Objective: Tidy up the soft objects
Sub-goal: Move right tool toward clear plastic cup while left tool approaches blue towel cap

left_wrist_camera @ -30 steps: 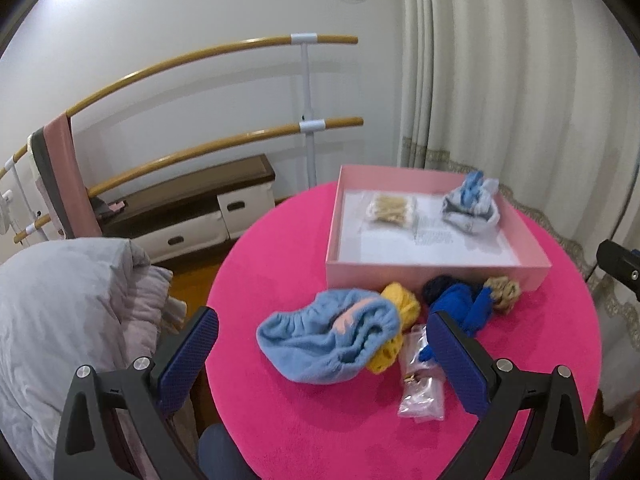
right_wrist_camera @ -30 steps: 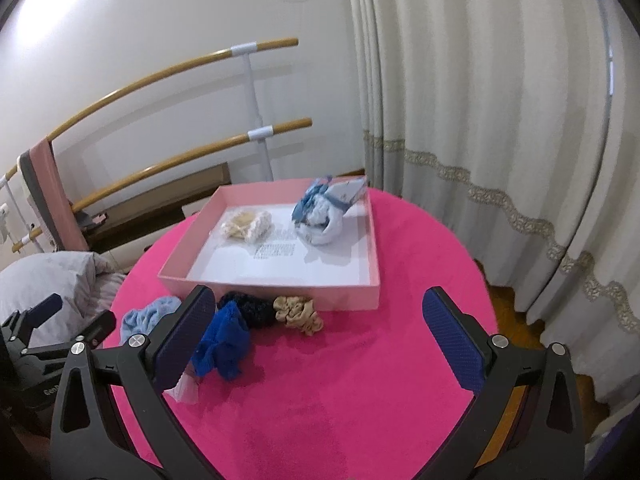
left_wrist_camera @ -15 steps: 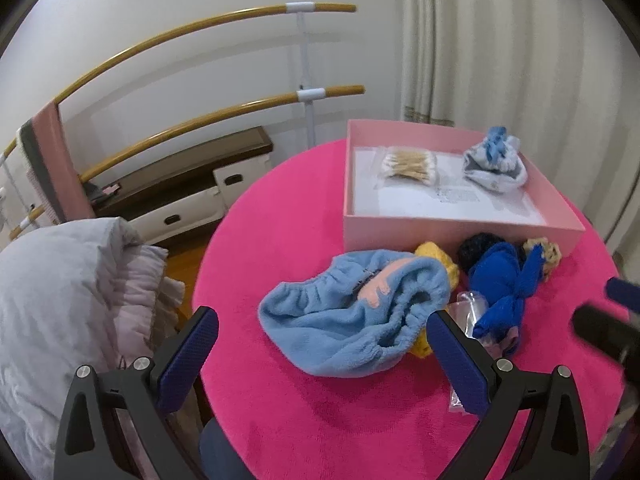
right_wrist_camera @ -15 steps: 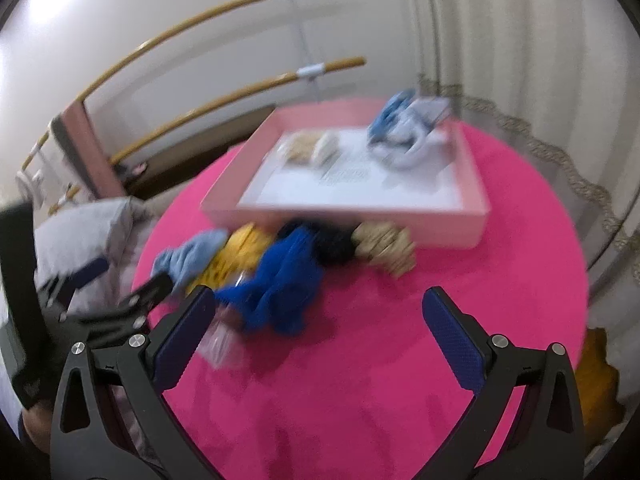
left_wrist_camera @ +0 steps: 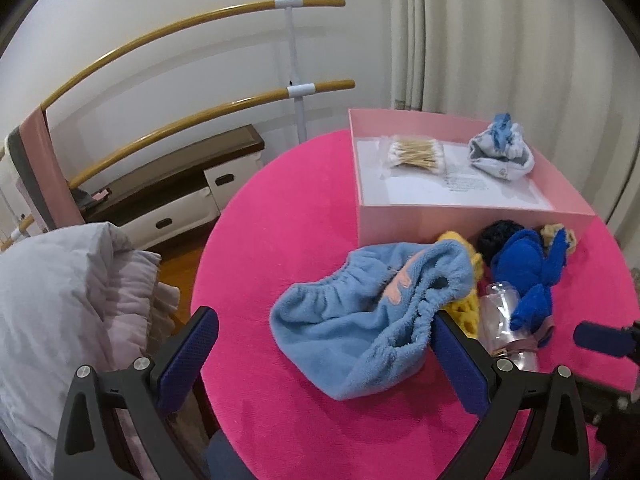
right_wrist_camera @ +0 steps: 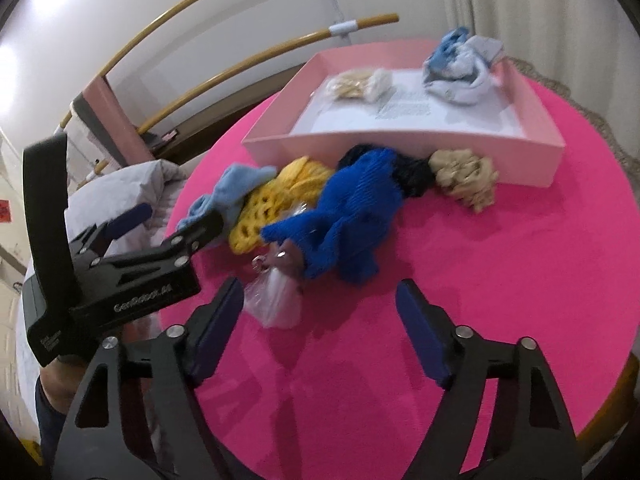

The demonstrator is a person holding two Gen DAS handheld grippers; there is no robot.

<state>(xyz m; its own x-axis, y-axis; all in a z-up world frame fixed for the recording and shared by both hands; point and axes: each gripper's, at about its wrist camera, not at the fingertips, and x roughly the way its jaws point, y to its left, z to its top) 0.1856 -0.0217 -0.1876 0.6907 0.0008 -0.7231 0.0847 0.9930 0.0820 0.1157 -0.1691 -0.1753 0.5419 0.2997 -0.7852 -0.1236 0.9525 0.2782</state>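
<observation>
**Both grippers lowered over the pile; right fingers narrowing**

Since the earlier frames both grippers have come down toward the pink bench (left_wrist_camera: pixel 280 208), and the soft items now fill more of each view. The right gripper has also swung to face the pile, having earlier faced the box.

The light blue terry cap (left_wrist_camera: pixel 360 320) lies flat on the bench in front of the pink box (left_wrist_camera: pixel 460 220), its long axis running from lower left to upper right in the left wrist view, its gathered opening facing the box. The royal blue knit piece (right_wrist_camera: pixel 352 216) lies with its long axis on a diagonal, one end toward the box wall.

Left gripper (left_wrist_camera: pixel 320 356): fingers wide apart, holding nothing; the right-hand finger sits just beside the cap's edge, but contact cannot be confirmed.

Right gripper (right_wrist_camera: pixel 320 320): fingers closing, part-way open, with only bare bench between them. The clear plastic pouch (right_wrist_camera: pixel 276 300) lies just ahead of its left-hand finger.

Count outside the box: one blue cap, one yellow crochet piece (right_wrist_camera: pixel 276 204), one royal blue knit, one black scrunchie (right_wrist_camera: pixel 416 176), one beige scrunchie (right_wrist_camera: pixel 468 180), one clear pouch. Inside the box: one packet of cotton swabs (left_wrist_camera: pixel 416 154) and one white-and-blue bundle (left_wrist_camera: pixel 500 152).
</observation>
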